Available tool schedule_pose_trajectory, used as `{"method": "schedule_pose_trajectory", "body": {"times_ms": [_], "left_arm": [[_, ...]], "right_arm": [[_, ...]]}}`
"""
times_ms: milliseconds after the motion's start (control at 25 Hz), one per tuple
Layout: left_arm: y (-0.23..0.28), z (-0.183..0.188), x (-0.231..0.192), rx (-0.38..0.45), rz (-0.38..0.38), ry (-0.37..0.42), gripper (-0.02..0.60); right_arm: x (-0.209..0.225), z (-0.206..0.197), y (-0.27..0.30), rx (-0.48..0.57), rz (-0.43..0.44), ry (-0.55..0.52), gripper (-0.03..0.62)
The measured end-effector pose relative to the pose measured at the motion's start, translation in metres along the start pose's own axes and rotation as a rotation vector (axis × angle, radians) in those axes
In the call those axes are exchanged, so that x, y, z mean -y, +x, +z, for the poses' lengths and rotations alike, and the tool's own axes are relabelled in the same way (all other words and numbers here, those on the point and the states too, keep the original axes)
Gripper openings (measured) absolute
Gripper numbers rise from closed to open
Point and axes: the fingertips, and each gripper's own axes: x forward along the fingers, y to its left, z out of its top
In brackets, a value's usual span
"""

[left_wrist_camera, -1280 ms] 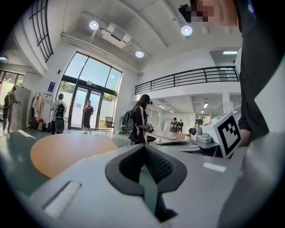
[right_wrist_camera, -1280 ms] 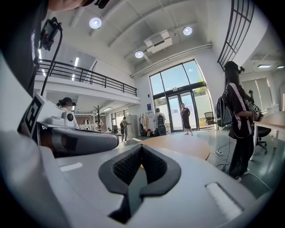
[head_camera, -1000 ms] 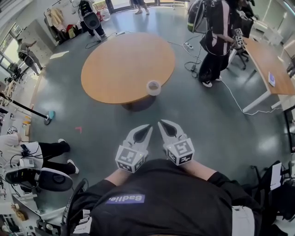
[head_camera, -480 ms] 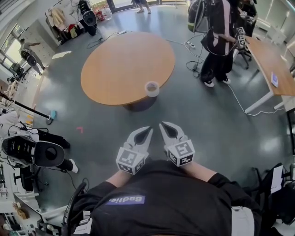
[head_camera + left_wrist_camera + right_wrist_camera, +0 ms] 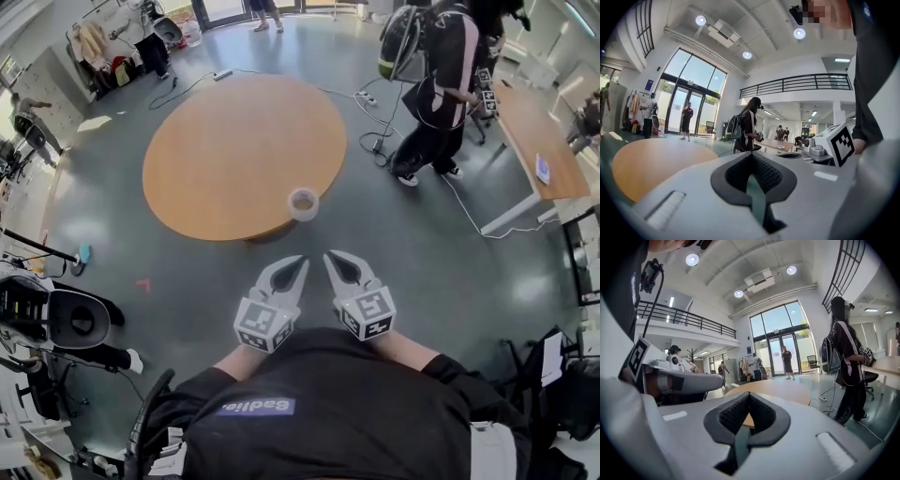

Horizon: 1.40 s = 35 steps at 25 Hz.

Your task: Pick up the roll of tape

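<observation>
The roll of tape (image 5: 303, 203) lay on the round wooden table (image 5: 225, 141), close to its near edge. The left gripper (image 5: 298, 263) and right gripper (image 5: 335, 259) were side by side over the floor, short of the table. Each had its 2 jaws closed together on nothing.

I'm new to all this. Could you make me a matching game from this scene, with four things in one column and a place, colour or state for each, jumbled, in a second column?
Things
1. roll of tape
2. round table
3. right gripper
4. person with backpack

Descriptions
A. jaws shut, holding nothing
B. light brown wooden top
C. standing to the table's right in the head view
D. resting on the table close to its near edge

Pairs: 1-D, 2-B, 3-A, 4-C
</observation>
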Motion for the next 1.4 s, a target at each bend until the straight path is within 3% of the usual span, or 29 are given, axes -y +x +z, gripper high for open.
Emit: {"method": "schedule_pose_trajectory", "body": {"times_ms": [480,680,1160,1400], "left_arm": [[0.011,0.038,-0.156,0.044,-0.041,-0.024,0.012],[0.011,0.035,-0.205,0.045,-0.046,-0.057,0.012],[0.062,0.043,-0.217,0.005,-0.043,-0.082,0.012],[0.086,0.035,-0.171,0.009,-0.011,-0.056,0.012]], "right_arm": [[-0.010,0.037,0.150,-0.046,-0.055,-0.017,0.005],[-0.010,0.036,0.187,-0.077,-0.107,0.009,0.005],[0.051,0.028,0.201,-0.128,-0.170,0.077,0.005],[0.094,0.010,0.165,-0.129,-0.159,0.118,0.006]]}}
